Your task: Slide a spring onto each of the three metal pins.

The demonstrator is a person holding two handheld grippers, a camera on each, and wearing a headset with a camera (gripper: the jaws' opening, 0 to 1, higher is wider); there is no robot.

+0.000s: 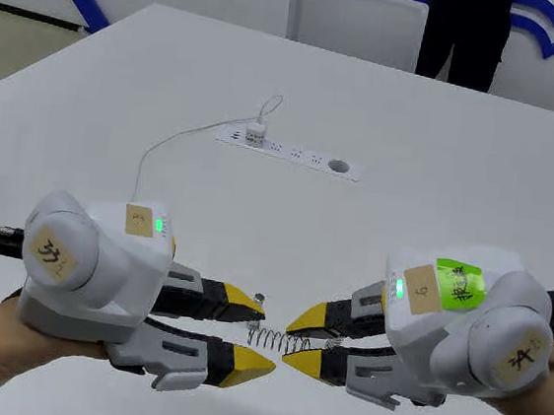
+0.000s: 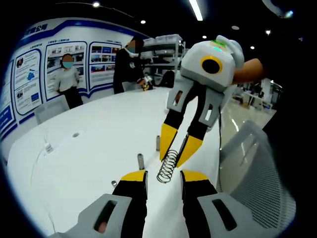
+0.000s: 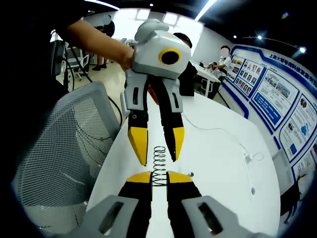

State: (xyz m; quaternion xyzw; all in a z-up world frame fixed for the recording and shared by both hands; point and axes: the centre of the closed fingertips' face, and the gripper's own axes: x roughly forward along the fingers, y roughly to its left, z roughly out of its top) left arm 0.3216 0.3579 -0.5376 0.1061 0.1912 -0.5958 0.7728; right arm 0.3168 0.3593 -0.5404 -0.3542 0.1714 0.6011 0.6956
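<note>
Right gripper [image 1: 305, 341]: fingers [image 3: 138, 178] drawn in to a narrow gap, pinching one end of the spring [image 1: 278, 341]. Left gripper [image 1: 248, 333] faces it tip to tip. Its fingers [image 2: 133, 176] are spread wider than the coil, with the spring's free end lying between them; contact not clear. Spring is held off the table [image 1: 404, 221], bridging the two sets of fingers. Three metal pins [image 2: 140, 161] stand upright on the table just left of the left fingers. Cannot tell if any carries a spring.
</note>
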